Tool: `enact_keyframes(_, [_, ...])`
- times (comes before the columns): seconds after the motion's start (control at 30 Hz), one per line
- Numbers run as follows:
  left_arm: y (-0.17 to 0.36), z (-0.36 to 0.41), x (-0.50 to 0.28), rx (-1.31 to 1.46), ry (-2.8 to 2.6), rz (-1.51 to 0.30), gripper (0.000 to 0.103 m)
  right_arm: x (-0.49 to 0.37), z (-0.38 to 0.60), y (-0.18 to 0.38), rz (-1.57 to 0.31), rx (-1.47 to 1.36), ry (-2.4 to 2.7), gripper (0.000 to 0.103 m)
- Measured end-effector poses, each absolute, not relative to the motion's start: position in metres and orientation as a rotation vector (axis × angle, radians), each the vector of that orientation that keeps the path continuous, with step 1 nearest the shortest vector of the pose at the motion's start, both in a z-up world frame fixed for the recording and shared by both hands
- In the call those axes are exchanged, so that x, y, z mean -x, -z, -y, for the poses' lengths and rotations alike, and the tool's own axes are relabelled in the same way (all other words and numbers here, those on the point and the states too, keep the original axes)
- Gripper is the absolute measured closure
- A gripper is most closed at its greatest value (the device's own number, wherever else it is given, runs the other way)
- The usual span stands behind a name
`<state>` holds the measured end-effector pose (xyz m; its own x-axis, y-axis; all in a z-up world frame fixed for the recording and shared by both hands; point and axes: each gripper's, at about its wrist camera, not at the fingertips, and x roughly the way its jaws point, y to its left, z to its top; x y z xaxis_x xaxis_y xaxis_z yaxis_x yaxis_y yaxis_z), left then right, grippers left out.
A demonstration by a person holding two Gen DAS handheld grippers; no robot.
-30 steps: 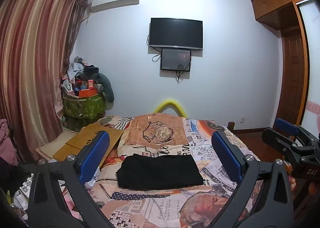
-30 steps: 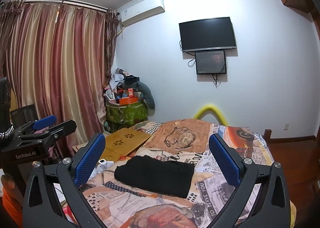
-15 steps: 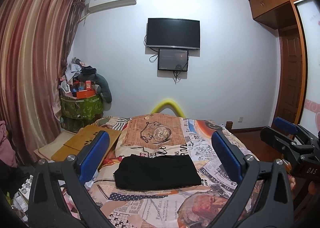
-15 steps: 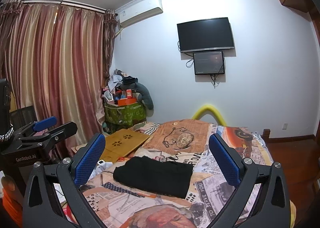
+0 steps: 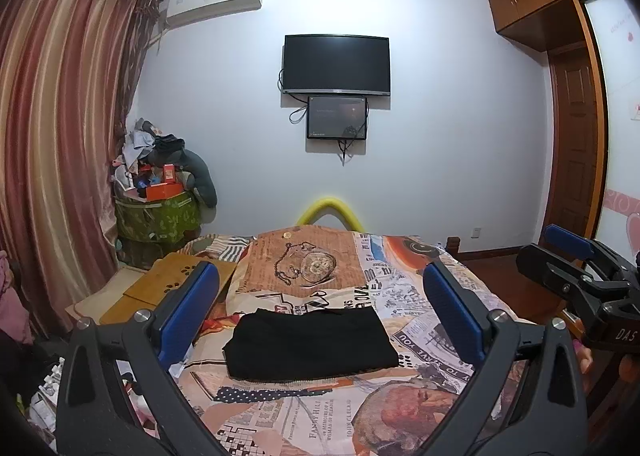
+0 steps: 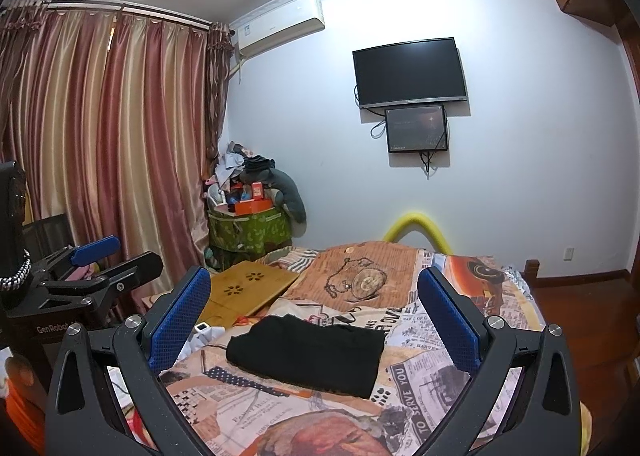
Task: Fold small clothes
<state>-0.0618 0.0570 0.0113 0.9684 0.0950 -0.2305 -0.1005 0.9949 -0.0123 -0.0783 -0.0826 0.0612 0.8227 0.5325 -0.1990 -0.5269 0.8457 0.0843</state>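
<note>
A black garment (image 5: 310,344) lies folded into a flat rectangle on the bed's printed cover (image 5: 304,420). It also shows in the right wrist view (image 6: 308,354). My left gripper (image 5: 318,314) is open and empty, held above and in front of the garment. My right gripper (image 6: 314,316) is open and empty too, held back from the garment at about the same height. Each gripper shows at the edge of the other's view: the right one (image 5: 576,268) and the left one (image 6: 104,264).
A wooden lap desk (image 6: 244,292) lies at the bed's left edge. A green bin (image 5: 158,215) piled with clutter stands in the corner by the curtains (image 5: 52,159). A TV (image 5: 336,63) hangs on the far wall. A wooden door (image 5: 576,151) is at the right.
Both views have shifted slightly as the grippers drift; the garment sits a little lower and more left in frame. The garment itself has not moved and both grippers stay open.
</note>
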Motion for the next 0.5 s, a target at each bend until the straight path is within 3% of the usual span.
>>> enact_keyframes(0.5, [-0.0119, -0.0578, 0.0580, 0.030, -0.076, -0.252, 0.000, 0.0756, 0.0811, -0.0600, -0.226, -0.030, -0.567, 0.000])
